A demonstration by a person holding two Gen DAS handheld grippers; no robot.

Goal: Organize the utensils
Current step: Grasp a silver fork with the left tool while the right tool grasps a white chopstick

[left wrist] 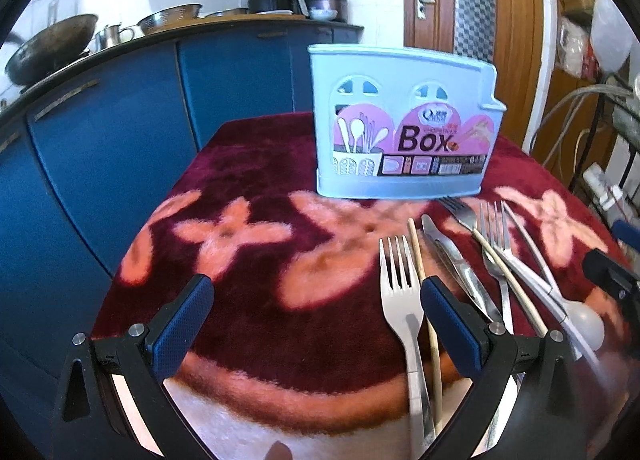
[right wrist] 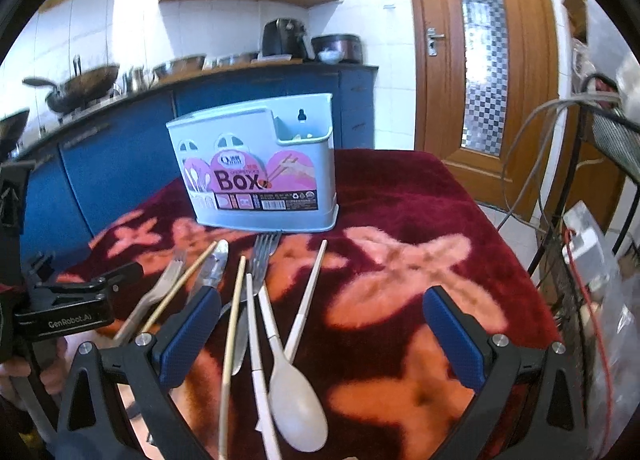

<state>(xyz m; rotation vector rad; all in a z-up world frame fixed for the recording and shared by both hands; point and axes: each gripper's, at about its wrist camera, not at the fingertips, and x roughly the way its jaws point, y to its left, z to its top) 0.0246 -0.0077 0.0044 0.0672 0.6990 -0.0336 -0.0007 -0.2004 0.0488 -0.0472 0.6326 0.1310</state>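
Observation:
A pale blue utensil holder [left wrist: 404, 120] labelled "Box" stands upright at the far side of the red flowered cloth [left wrist: 256, 164]. In front of it lies a loose spread of utensils: a steel fork [left wrist: 400, 292], a wooden chopstick [left wrist: 418, 256], a knife [left wrist: 452, 260], two more forks [left wrist: 496, 252] and a white spoon [left wrist: 584, 326]. My left gripper [left wrist: 317, 284] is open above the cloth, left of that spread, with nothing between its fingers. My right gripper [right wrist: 323, 296] is open too, low over the white spoon [right wrist: 296, 404] and white chopstick [right wrist: 308, 296], and holds nothing. The holder [right wrist: 256, 164] has a small open side compartment.
Blue cabinets [left wrist: 120, 140] run behind the table, with a wok [left wrist: 48, 48] and metal bowls on the counter. A wooden door [right wrist: 480, 60] is at the back right. A wire rack with cables [right wrist: 580, 260] stands close to the table's right edge. A hand holds the left gripper [right wrist: 68, 308].

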